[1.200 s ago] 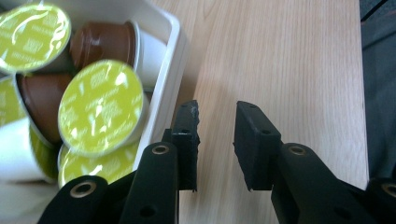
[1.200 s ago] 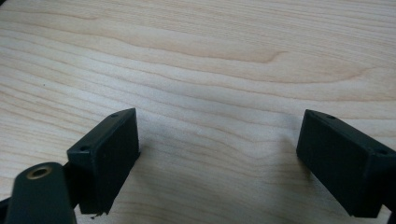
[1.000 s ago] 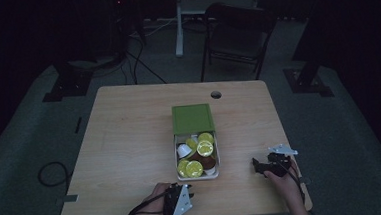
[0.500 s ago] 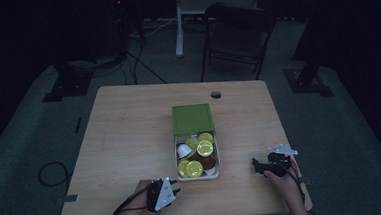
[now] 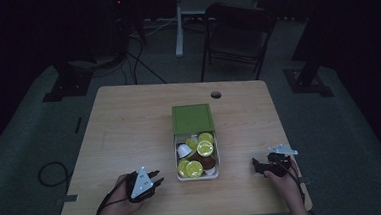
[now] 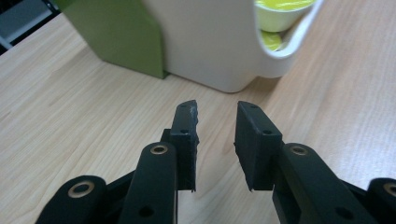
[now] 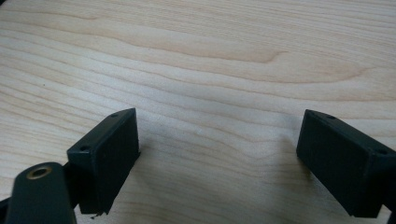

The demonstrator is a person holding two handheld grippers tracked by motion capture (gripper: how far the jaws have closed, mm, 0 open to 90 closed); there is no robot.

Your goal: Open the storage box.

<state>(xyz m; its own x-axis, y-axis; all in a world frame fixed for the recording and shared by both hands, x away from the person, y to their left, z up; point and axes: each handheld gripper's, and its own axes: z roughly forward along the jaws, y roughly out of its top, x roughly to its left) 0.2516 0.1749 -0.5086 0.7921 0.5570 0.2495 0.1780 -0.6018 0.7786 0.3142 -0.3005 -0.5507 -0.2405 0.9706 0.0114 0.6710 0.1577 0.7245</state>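
Observation:
A white box (image 5: 215, 158) of yellow-green and brown capsules (image 5: 205, 147) sits on the table's middle, its green lid (image 5: 192, 119) lying just behind it. My left gripper (image 5: 158, 178) lies near the front edge, left of the box, pointing toward it. In the left gripper view its jaws (image 6: 217, 126) stand close together with a narrow gap and nothing between, facing the white box wall (image 6: 219, 42) and green lid (image 6: 121, 37). My right gripper (image 5: 256, 163) rests right of the box. It is open (image 7: 219, 154) over bare wood.
The wooden table (image 5: 129, 121) has a cable hole (image 5: 216, 94) near its far edge. A dark chair (image 5: 236, 34) and stand bases stand on the floor behind. Cables trail from both grippers over the front edge.
My left hand has slid to the left along the front edge, away from the box. The right hand has stayed where it was.

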